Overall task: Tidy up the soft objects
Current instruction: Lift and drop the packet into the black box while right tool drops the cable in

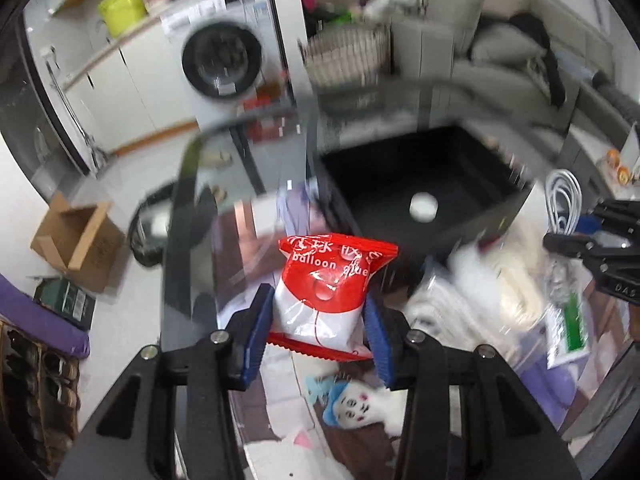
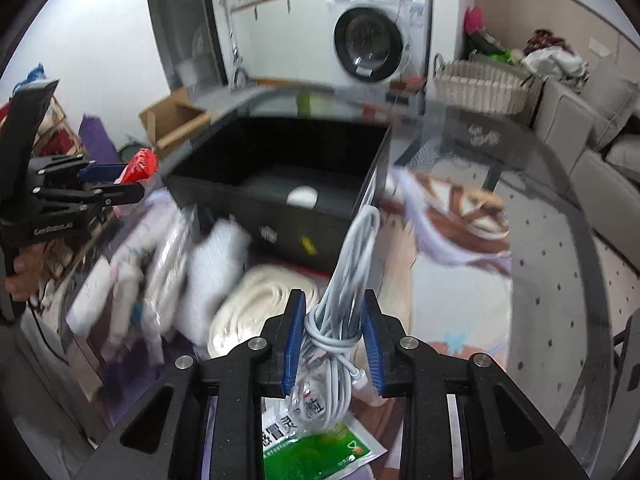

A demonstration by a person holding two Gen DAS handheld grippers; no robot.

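My left gripper (image 1: 320, 312) is shut on a red and white balloon packet (image 1: 328, 292) and holds it in the air, short of the black bin (image 1: 492, 216). It also shows in the right wrist view (image 2: 120, 184) with the packet (image 2: 140, 166). My right gripper (image 2: 332, 320) is shut on a coiled white cable (image 2: 348, 276), held above the pile in front of the black bin (image 2: 280, 216). A small white round object (image 2: 302, 196) lies in the bin. The cable also shows in the left wrist view (image 1: 564, 200).
Soft white items in bags (image 2: 216, 264) and a green sachet (image 2: 316, 448) lie on the glass table (image 2: 552, 240). A plush toy (image 1: 360, 400) lies below my left gripper. A wicker basket (image 2: 480, 88), a washing machine (image 2: 372, 40) and a cardboard box (image 1: 76, 236) stand beyond.
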